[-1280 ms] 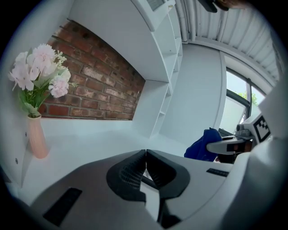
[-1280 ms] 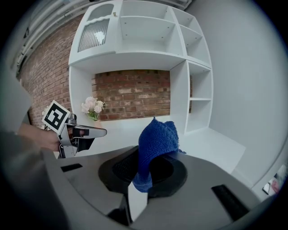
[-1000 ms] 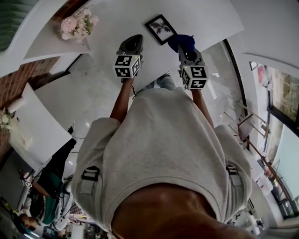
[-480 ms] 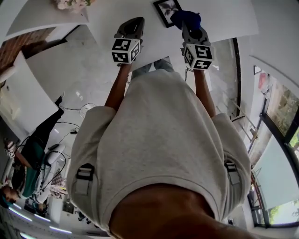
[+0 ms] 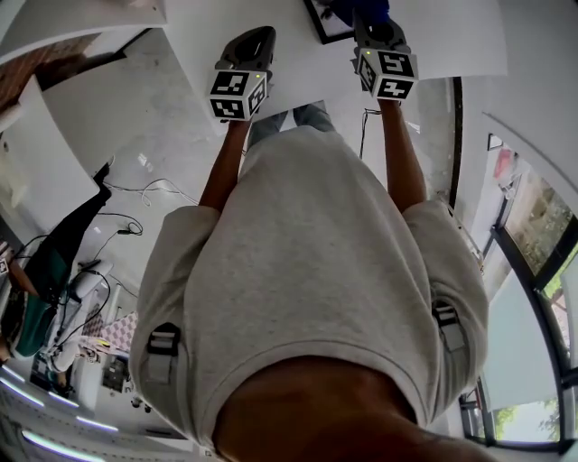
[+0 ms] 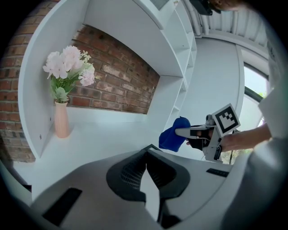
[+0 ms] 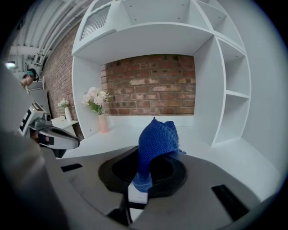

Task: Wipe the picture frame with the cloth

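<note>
Blue knitted cloth (image 7: 155, 137) is clamped in the right gripper (image 7: 138, 189). Both jaws are closed on the lower end of the cloth, and the rest stands up beyond the jaw tips as a bunched peak. The left gripper (image 6: 146, 157) has its jaws closed flat against each other, with nothing between them. Both arms extend forward from the short sleeves of a light grey shirt (image 5: 316, 271). The left forearm (image 5: 226, 167) and the right forearm (image 5: 404, 153) are bare and run roughly parallel, the right gripper reaching further ahead than the left. Both grippers point away from the body toward a white shelf unit (image 7: 225, 94) backed by a brick wall (image 7: 148, 83). They are side by side and well apart. In the left gripper view the right gripper appears at the right, held roughly level, with the cloth leading. The picture frame (image 5: 323, 25) is dark-edged and sits on the white surface (image 5: 442, 36) at the top edge of the head view, just beside the right gripper's jaws. The cloth overlaps the frame's right part in that view; whether they touch cannot be told. Only the near corner of the frame is in view, its edges running diagonal to the person, so its long axis cannot be determined. A pink vase (image 6: 61, 120) with pale flowers (image 6: 69, 67) stands upright at the left end of the shelf, well apart from both grippers.
</note>
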`<state>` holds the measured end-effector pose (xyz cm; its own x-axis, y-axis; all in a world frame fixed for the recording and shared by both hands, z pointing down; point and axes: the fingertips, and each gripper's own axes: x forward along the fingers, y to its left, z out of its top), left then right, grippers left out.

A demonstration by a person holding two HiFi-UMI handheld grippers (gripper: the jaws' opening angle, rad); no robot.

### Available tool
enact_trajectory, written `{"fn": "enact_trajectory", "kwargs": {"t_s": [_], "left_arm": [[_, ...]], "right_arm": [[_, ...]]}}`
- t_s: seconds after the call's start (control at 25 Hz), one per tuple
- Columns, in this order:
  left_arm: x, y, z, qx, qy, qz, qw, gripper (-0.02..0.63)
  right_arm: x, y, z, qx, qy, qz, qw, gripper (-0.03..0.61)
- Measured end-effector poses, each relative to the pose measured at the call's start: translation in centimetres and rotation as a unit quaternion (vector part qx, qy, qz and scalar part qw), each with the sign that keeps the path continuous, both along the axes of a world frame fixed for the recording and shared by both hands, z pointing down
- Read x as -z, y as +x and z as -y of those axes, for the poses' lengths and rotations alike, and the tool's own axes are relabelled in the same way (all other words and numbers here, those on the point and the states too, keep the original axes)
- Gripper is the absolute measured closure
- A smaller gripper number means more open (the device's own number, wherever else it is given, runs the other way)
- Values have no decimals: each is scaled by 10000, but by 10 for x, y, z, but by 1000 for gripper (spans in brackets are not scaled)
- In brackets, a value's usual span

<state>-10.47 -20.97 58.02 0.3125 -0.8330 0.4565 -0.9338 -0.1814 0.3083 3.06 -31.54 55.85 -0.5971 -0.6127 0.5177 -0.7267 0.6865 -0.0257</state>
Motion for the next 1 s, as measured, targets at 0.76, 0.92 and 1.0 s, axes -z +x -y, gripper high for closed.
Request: {"fn": "enact_trajectory", "kwargs": {"t_s": [0.76, 0.92, 1.0], "left_arm": [[1, 5, -5, 238, -42, -46, 9997, 596], [-1, 4, -4, 223, -58, -22, 9997, 595], [0, 4, -4, 203, -64, -2, 9998, 595]], "right_arm": [[-42, -21, 79, 257, 41, -570, 9980, 520], [-52, -23, 68, 336, -35, -613, 9975, 522], [-55, -25, 62, 413, -56, -637, 9971, 520]]}}
